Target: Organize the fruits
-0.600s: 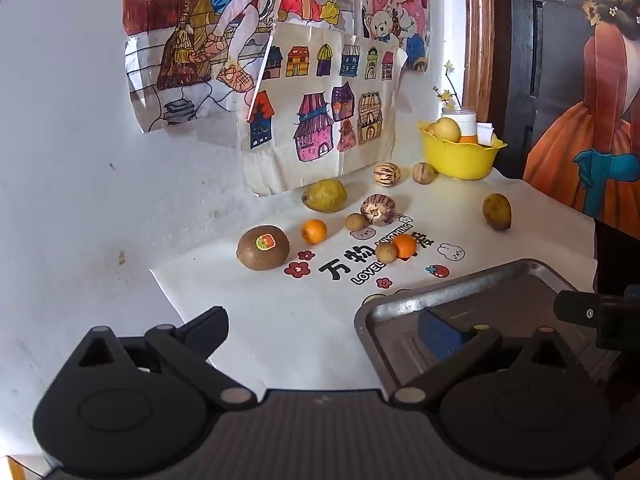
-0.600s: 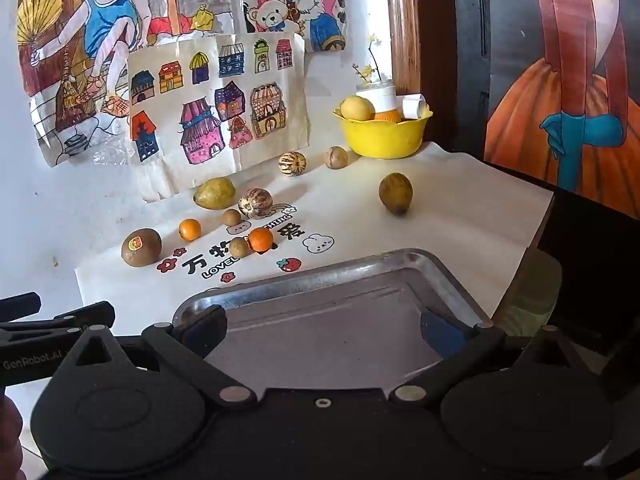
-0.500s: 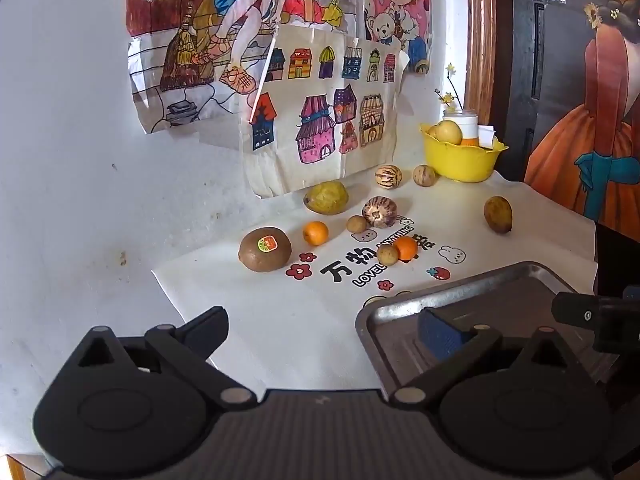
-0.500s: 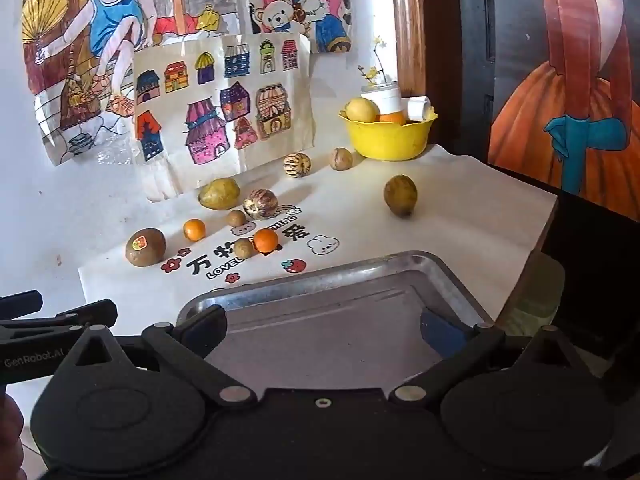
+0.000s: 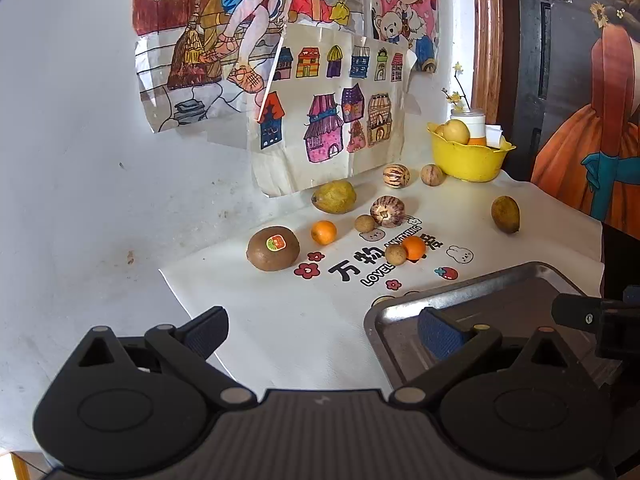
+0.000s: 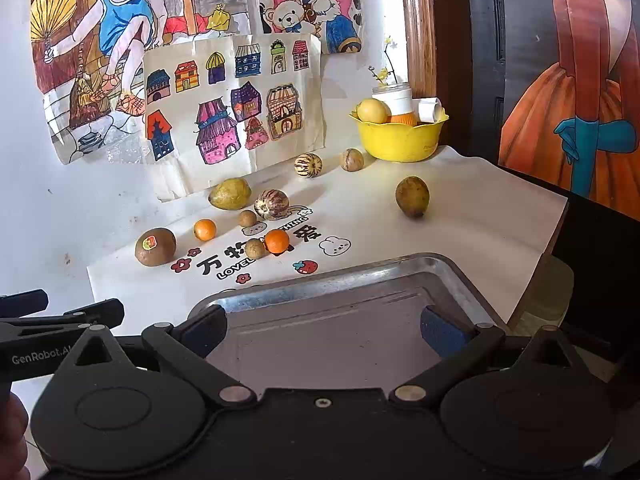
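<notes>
Hovering over the near edge of the counter (image 6: 460, 184), both tools are seen wide open with nothing gripped. The left hand-held gripper (image 5: 320, 330) sits over white cloth, and the right hand-held gripper (image 6: 324, 326) is spread above the empty metal tray (image 6: 452, 272). Fruits are scattered at 12 o'clock from the tray. The kiwi (image 6: 155, 246) is lying flat at about 10 o'clock, long axis running left-right, sticker up. One pear (image 6: 230, 193) is tipped on its side beyond it, pointed end to the left. Another pear (image 6: 412, 196) at 1 o'clock is stood nearly upright. Two small oranges (image 6: 277, 241) and some striped round fruits are found between them. A yellow bowl (image 6: 400, 140) is parked at the back.
</notes>
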`<state>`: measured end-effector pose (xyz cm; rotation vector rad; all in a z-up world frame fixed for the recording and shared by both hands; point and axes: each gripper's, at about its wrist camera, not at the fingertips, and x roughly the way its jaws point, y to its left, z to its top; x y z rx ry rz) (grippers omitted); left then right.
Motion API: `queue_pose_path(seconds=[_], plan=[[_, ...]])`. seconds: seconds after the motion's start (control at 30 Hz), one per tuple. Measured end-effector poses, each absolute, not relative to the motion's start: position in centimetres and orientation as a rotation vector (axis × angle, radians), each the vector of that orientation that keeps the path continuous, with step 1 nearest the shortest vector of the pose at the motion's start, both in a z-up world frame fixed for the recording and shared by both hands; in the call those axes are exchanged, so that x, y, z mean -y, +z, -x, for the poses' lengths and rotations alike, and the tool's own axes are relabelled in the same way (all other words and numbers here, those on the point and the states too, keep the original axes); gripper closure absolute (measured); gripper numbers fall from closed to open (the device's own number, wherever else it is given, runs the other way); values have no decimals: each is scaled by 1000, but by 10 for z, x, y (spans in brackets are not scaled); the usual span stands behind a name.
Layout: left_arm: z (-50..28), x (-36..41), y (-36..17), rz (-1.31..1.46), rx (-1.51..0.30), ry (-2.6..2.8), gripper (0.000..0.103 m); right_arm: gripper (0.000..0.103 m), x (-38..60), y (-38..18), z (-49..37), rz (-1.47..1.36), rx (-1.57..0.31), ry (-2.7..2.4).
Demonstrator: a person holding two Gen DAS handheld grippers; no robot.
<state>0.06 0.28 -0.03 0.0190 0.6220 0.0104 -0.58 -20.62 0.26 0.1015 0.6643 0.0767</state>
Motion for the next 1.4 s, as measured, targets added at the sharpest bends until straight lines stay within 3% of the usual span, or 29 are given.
queue_pose_path(seconds=[1.4], plan=[[-1,6,0,-21,-628,3,0,0,210,6,8,-107,-658,70]])
